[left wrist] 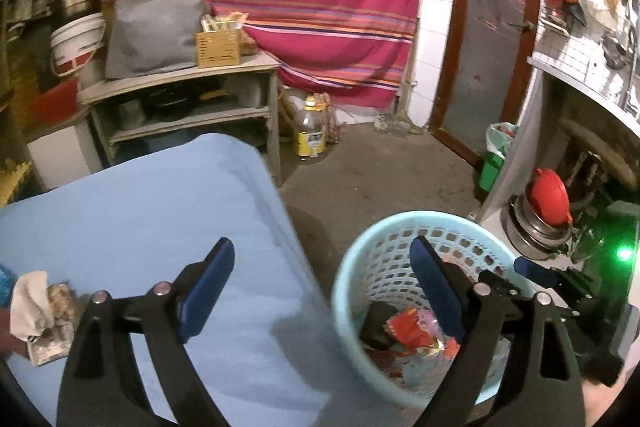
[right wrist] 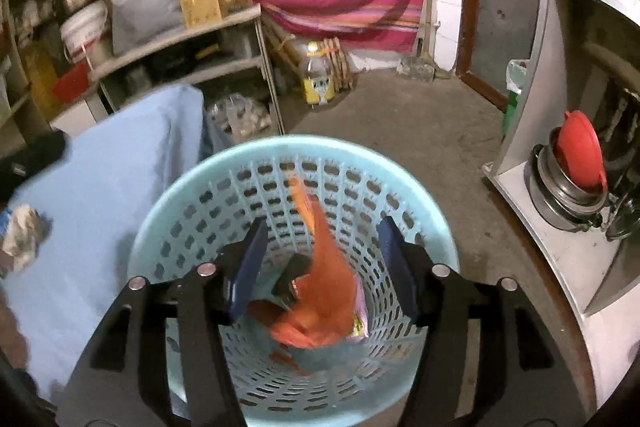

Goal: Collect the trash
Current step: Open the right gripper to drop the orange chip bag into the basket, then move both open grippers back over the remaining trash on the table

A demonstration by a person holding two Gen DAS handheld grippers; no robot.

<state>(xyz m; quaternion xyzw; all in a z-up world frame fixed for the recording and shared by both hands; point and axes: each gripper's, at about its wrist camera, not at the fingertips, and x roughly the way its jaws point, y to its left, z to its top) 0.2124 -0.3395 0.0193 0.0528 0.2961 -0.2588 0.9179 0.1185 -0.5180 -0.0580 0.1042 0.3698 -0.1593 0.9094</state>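
Counter (left wrist: 160, 211) under blue cloth fills the left; beside it on the floor stands the basket (right wrist: 172, 211), already holding wrappers. Right tool (right wrist: 320, 263) hangs over the basket mouth, spread wide, gripping nothing; an orange wrapper (right wrist: 320, 291), blurred, sits between its fingers without touching them, seemingly dropping in. Left tool (left wrist: 324, 291) is also wide and empty, straddling counter edge and basket. Trash still out: a crumpled wad (left wrist: 30, 307) near the counter's left edge. It looks light, soft and crushable; pinching its bunched middle should hold best.
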